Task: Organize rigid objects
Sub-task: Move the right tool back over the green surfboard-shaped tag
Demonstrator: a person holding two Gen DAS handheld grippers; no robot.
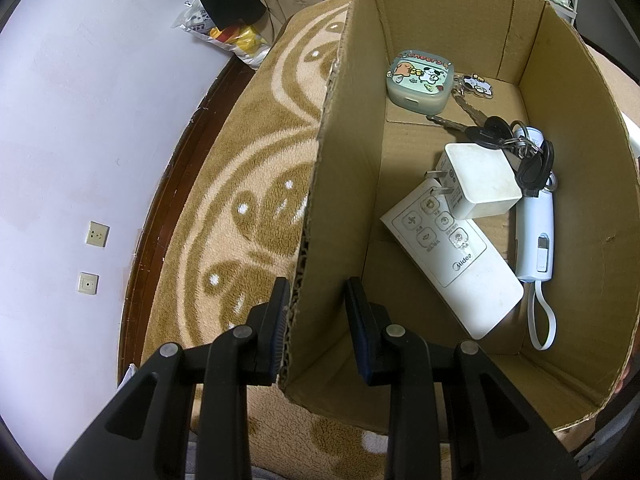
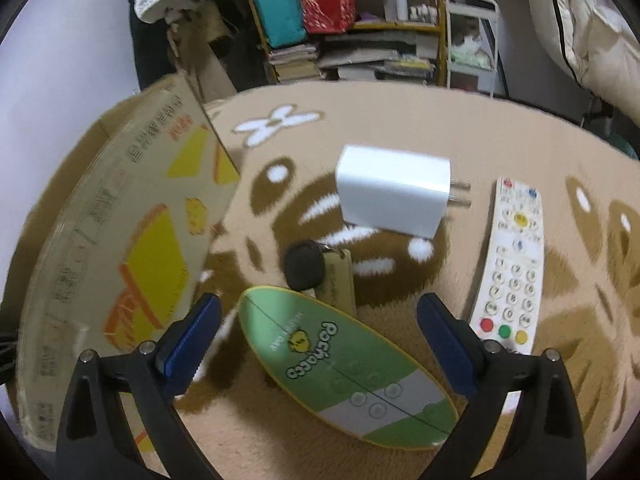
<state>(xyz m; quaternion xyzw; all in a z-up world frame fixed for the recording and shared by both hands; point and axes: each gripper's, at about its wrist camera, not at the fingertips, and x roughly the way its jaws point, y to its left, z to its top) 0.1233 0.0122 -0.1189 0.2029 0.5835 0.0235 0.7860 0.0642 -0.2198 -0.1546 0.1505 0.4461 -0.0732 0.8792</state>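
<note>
An open cardboard box point(image 1: 460, 20) stands on a patterned tan rug and holds a cartoon earbud case point(image 1: 418, 82), a bunch of keys point(image 1: 496, 134), a white charger point(image 1: 480, 180), a white Midea remote point(image 1: 456, 264) and a pale blue device with a loop point(image 1: 536, 236). My left gripper point(image 1: 318, 300) straddles the box's near left wall, outer pad against the cardboard, inner pad apart from it. My right gripper point(image 2: 318, 300) is wide open just above a green oval Pochacco remote point(image 2: 344, 364). Beyond lie a black key fob with tag point(image 2: 304, 266), a white charger point(image 2: 392, 192) and a white remote point(image 2: 512, 264).
The box's printed outer side point(image 2: 120, 260) stands to the left of my right gripper. A white wall with sockets point(image 1: 96, 234) and a dark wooden edge border the rug on the left. Shelves with books and bags point(image 2: 340, 20) stand behind the rug.
</note>
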